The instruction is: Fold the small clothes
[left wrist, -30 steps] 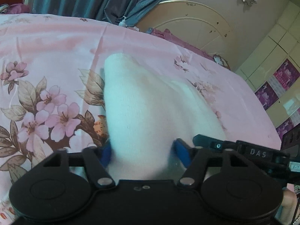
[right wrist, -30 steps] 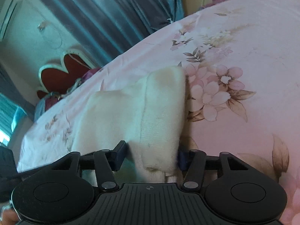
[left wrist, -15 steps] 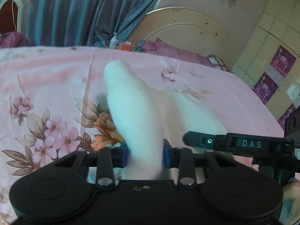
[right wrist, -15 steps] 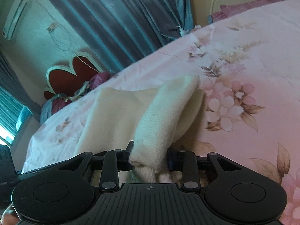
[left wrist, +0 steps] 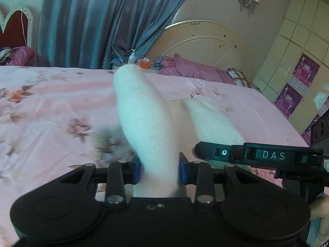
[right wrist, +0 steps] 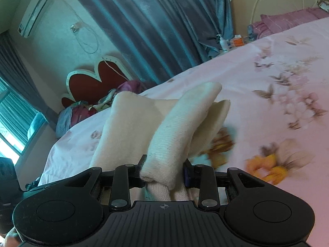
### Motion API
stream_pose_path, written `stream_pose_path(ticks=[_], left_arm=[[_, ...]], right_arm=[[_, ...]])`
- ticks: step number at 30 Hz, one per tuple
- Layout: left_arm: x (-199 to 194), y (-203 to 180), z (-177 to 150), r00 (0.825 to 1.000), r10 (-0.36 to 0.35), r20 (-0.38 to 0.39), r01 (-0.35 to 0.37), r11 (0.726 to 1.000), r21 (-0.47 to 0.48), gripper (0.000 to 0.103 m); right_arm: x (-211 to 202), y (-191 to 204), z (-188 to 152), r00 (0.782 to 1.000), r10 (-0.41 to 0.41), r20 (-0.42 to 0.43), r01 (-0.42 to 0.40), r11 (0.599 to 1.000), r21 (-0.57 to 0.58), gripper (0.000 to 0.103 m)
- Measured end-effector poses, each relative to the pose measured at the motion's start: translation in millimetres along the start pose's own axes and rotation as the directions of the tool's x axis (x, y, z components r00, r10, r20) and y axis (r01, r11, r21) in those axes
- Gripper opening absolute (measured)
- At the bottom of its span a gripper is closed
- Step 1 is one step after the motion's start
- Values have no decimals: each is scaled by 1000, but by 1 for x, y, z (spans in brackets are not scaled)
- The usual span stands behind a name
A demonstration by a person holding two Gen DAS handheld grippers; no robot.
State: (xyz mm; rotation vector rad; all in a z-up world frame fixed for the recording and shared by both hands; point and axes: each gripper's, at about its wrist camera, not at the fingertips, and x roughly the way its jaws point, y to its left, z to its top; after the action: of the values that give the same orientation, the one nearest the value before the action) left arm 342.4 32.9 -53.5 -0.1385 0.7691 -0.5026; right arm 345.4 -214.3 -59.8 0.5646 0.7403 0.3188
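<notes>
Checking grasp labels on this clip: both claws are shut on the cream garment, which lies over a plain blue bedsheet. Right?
Not quite. The left claw and right claw do grip the cream garment, but the bedsheet is pink with flowers, as both wrist views show.

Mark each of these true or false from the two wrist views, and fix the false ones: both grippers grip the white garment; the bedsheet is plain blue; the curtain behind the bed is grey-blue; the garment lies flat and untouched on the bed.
1. Both grippers grip the white garment. True: the left gripper and the right gripper are each shut on the white garment.
2. The bedsheet is plain blue. False: the bedsheet is pink with a flower print.
3. The curtain behind the bed is grey-blue. True: the curtain hangs behind the bed.
4. The garment lies flat and untouched. False: it is pinched at two spots and bunched up off the sheet.
</notes>
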Motion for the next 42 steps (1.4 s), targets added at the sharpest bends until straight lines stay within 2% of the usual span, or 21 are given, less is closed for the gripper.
stream_pose_path(ticks=[7,13,17,24,30,32,36,40,42], left_arm=[[-50,79,-4,1000,-26,4,26,1000,-13,33],[-75,135,-3,1000,18,7,-18,999,-32,33],[-77,167,0,999,52,10,-51,997,-59,33],[-62,203,3,995,96,14,-94,990,-106,33],[-40,231,-5,989,145,-10,-145,979,-142,35],[-31,241,-12,987,161,-29,-163,974,-154,39],[-25,252,-22,982,185,-27,-187,967,-174,62],[-29,256,-20,984,177,-33,-180,966,-187,66],[-35,259,-16,984,173,-36,-177,959,-223,66]], right_arm=[[35,89,-38,1000,-22,14,22,1000,3,32],[81,144,-54,1000,6,1,-6,1000,-4,32],[113,163,-57,999,27,-20,-27,1000,-5,32],[162,167,-55,997,44,-60,-45,999,-16,32],[196,152,-50,995,15,-100,-18,999,-33,32],[206,144,-53,993,0,-119,-4,999,-34,32],[215,126,-60,988,-7,-152,7,1000,-4,33],[213,121,-53,986,10,-164,-9,1000,6,37],[208,125,-47,988,5,-152,-7,1000,-13,37]])
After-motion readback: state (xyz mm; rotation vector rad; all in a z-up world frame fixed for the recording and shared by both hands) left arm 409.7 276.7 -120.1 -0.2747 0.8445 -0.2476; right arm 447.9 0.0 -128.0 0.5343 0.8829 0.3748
